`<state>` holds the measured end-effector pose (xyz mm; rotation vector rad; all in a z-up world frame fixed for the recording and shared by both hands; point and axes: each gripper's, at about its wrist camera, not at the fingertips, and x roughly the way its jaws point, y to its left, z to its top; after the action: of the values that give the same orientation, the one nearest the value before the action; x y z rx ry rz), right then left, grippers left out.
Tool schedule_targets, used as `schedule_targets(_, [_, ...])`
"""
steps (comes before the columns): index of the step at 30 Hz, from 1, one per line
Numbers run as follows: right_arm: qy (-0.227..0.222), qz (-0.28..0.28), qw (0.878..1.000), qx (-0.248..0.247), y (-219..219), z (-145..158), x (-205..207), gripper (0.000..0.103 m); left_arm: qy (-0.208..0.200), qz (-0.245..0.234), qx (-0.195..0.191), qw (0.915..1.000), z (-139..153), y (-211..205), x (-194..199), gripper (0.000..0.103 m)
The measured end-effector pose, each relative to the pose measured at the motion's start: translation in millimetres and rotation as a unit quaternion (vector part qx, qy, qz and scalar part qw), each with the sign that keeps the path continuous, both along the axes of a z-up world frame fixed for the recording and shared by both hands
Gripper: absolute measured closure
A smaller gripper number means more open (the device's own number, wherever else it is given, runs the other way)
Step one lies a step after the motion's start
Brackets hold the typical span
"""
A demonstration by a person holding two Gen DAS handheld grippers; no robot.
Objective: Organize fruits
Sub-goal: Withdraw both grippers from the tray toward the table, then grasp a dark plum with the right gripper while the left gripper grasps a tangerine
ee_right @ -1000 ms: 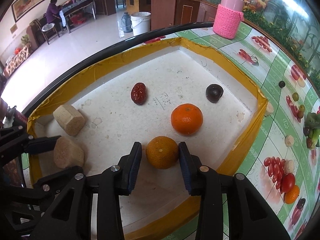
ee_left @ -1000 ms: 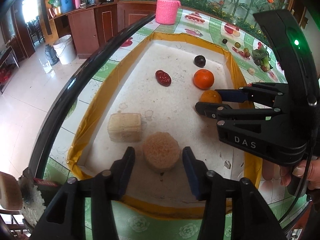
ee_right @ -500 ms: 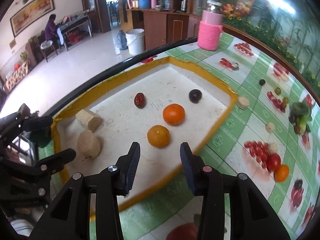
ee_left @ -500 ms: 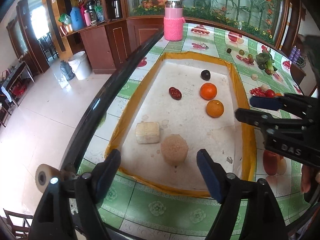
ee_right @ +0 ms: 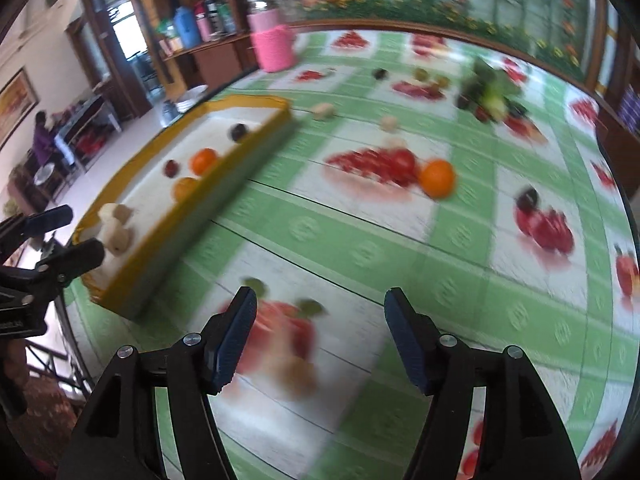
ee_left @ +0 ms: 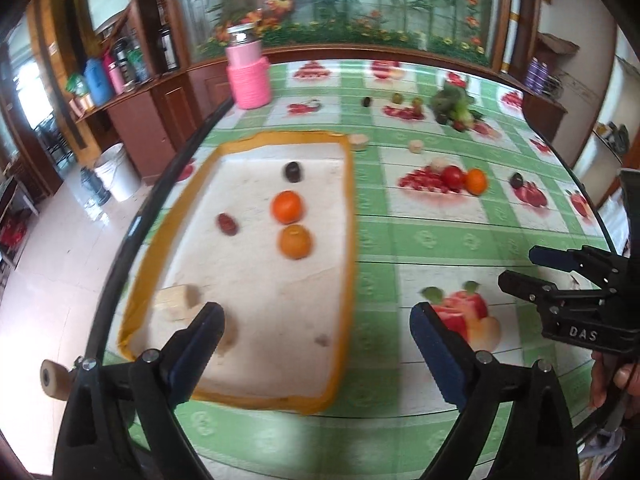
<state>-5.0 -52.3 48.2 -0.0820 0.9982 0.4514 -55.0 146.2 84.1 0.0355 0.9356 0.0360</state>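
The yellow-rimmed tray [ee_left: 350, 208] is lying at the left side of the counter [ee_left: 440, 240], close to its left edge. On its white rough floor two round oranges [ee_left: 286, 207] are sitting one beside the other, near the tray's right rim. A small dark red fruit [ee_left: 227, 224] is lying to their left and a dark plum [ee_left: 292, 171] toward the far rim. Two pale brown blocks [ee_left: 173, 303] are resting in the near left corner; one is partly hidden. Another orange [ee_right: 437, 178] is lying outside the tray on the green checked cloth with printed fruits. A pink knitted jar [ee_left: 248, 78] is standing at the far left corner. The left tongs [ee_left: 316, 340] are standing wide open and holding nothing. The right tongs [ee_right: 320, 328] are also open and empty, above the cloth.
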Motion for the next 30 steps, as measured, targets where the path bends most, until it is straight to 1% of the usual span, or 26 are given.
schedule_targets(3, [0.005, -0.034, 0.999, 0.003, -32.2, -6.4, 2.5, 0.037, 0.006, -0.027, 0.007, 0.9996, -2.1, -24.9, 2.1, 0.007])
schedule_targets(6, [0.007, -0.058, 0.998, 0.013, -58.0, -7.5, 8.6, 0.037, 0.013, -0.044, 0.012, 0.9989, -4.0, -43.6, 2.4, 0.007])
schedule_targets(8, [-0.005, -0.072, 0.997, 0.016, -72.7, -4.3, 17.3, 0.037, 0.016, -0.05, 0.014, 0.9985, -4.4, -52.8, 2.7, 0.007])
schedule_targets(10, [-0.016, -0.092, 0.995, 0.023, -90.4, -0.5, 29.5, 0.037, 0.017, -0.055, 0.017, 0.9982, -3.4, -60.5, 3.0, 0.007])
schedule_targets(13, [-0.021, -0.125, 0.991, 0.04, -116.0, 1.1, 57.1, 0.036, 0.021, -0.058, 0.021, 0.9979, -3.8, -69.5, 5.2, 0.007])
schedule_targets(15, [-0.02, -0.137, 0.989, 0.044, -126.2, -0.5, 78.7, 0.036, 0.025, -0.058, 0.022, 0.9978, -4.4, -74.4, 8.2, 0.007])
schedule_targets(17, [-0.017, -0.135, 0.99, 0.041, -127.5, -5.3, 97.6, 0.036, 0.03, -0.059, 0.024, 0.9975, -5.6, -79.8, 12.7, 0.007])
schedule_targets(19, [-0.017, -0.128, 0.991, 0.028, -124.4, -12.2, 116.0, 0.036, 0.032, -0.059, 0.029, 0.9973, -5.6, -85.3, 18.3, 0.007])
schedule_targets(22, [-0.02, -0.108, 0.994, 0.002, -116.8, -22.4, 133.4, 0.037, 0.032, -0.06, 0.028, 0.9973, -3.2, -94.8, 30.1, 0.007])
schedule_targets(24, [-0.016, -0.092, 0.996, -0.007, -112.1, -29.0, 141.1, 0.044, 0.033, -0.058, 0.027, 0.9974, -2.4, -102.4, 41.7, 0.007])
schedule_targets(27, [-0.034, -0.075, 0.996, -0.035, -104.3, -31.4, 144.0, 0.058, 0.036, -0.057, 0.017, 0.9976, -3.8, -114.7, 62.2, 0.007])
schedule_targets(29, [-0.044, -0.07, 0.995, -0.047, -104.0, -31.7, 145.1, 0.078, 0.041, -0.055, 0.005, 0.9976, -8.1, -124.1, 78.5, 0.007])
schedule_targets(30, [-0.045, -0.066, 0.996, -0.042, -105.7, -32.0, 145.9, 0.078, 0.046, -0.053, -0.001, 0.9976, -11.7, -129.1, 86.8, 0.007])
